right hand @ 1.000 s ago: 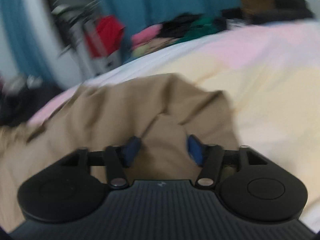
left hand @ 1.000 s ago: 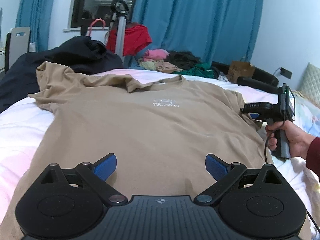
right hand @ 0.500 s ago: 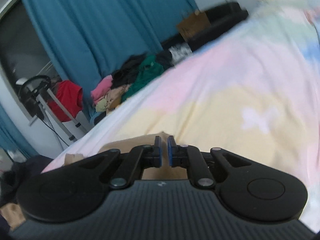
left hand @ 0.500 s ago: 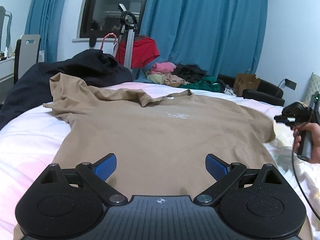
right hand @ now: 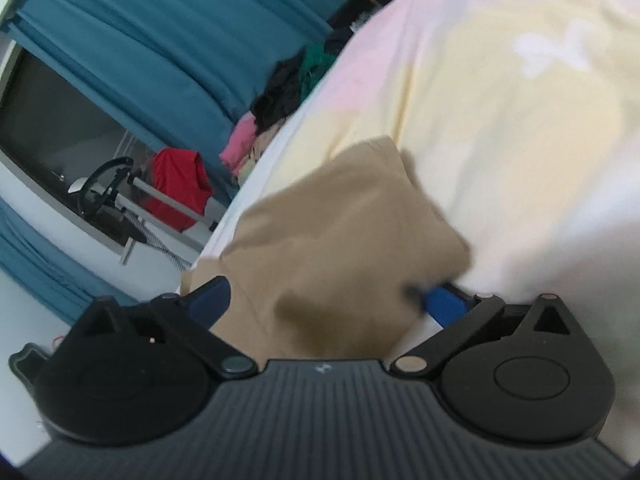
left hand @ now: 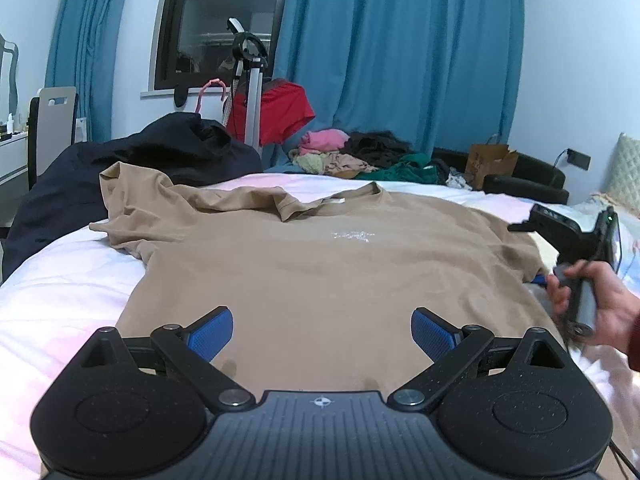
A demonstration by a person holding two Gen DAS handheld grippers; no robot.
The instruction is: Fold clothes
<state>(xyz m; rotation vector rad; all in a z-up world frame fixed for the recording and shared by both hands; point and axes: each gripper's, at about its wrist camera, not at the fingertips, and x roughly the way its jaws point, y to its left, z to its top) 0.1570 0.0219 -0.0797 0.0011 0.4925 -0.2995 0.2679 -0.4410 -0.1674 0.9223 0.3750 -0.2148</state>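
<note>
A tan T-shirt (left hand: 320, 272) lies spread front-up on the bed, its left sleeve and shoulder rumpled at the far left. My left gripper (left hand: 322, 334) is open above the shirt's hem, holding nothing. My right gripper (right hand: 324, 302) is open and tilted, with the shirt's right sleeve (right hand: 340, 232) lying between its blue pads. The right gripper also shows in the left wrist view (left hand: 568, 240), held in a hand at the shirt's right sleeve edge.
The bed sheet (left hand: 60, 300) is white with pink and yellow patches. A dark garment (left hand: 132, 164) lies at the far left. A clothes pile (left hand: 360, 156), a red shirt on a stand (left hand: 276, 112), a cardboard box (left hand: 490, 160) and blue curtains stand behind the bed.
My right gripper, shut half a second ago, has opened and tilted, and the sleeve now lies between its pads. The left gripper has stayed open while its view rose slightly.
</note>
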